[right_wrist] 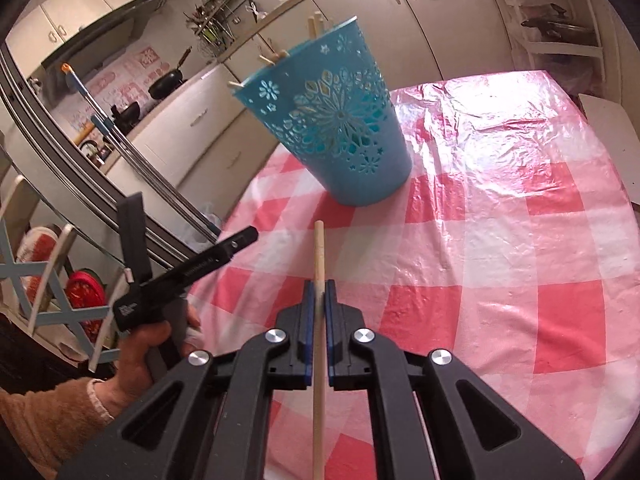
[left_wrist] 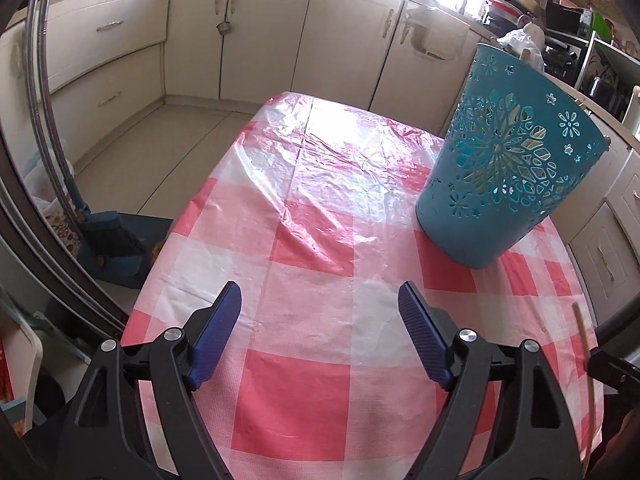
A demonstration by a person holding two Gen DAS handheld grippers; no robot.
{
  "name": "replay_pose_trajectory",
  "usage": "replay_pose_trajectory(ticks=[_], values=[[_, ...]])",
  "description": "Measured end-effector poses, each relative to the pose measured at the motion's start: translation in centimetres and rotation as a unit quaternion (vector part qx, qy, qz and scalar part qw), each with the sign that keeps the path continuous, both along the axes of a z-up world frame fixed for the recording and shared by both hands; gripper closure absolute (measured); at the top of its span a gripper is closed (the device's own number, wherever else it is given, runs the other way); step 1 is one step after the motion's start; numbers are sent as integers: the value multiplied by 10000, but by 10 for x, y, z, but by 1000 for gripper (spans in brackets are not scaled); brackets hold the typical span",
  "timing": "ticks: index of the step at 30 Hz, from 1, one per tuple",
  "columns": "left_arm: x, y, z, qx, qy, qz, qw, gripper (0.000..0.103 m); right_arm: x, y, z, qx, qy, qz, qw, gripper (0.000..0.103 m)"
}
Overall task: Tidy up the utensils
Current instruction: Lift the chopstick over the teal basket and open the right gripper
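A teal cut-out basket (right_wrist: 340, 128) stands on the red-and-white checked table (right_wrist: 500, 240), with several wooden utensil handles (right_wrist: 316, 26) sticking out of its top. My right gripper (right_wrist: 319, 284) is shut on a thin wooden stick (right_wrist: 319, 248) that runs between its blue pads and points toward the basket, a short way in front of it. In the left wrist view the same basket (left_wrist: 508, 160) sits ahead to the right. My left gripper (left_wrist: 320, 292) hangs open over the bare cloth, nothing between its fingers. The held stick (left_wrist: 582, 344) shows at the right edge there.
Cream kitchen cabinets (left_wrist: 240, 40) and a tiled floor lie beyond the table's far end. A broom and dustpan (left_wrist: 116, 240) stand to the left. A hand (right_wrist: 148, 344) holding the left gripper's handle shows left of the table, with a rack (right_wrist: 48, 280) behind it.
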State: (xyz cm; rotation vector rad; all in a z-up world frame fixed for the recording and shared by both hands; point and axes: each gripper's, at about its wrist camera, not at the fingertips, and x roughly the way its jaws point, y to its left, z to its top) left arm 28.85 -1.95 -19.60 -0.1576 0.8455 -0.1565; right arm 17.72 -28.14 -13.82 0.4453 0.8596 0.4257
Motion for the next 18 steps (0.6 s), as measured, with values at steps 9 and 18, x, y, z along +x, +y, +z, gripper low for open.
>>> replay_pose_trajectory(ticks=[9, 18], values=[[3, 1, -3, 4, 92, -5, 10000, 25, -8, -7, 55, 607, -663, -37, 9959, 97], [3, 0, -3, 3, 100, -23, 9999, 24, 9, -9, 122, 1113, -1391, 22, 9840, 97]])
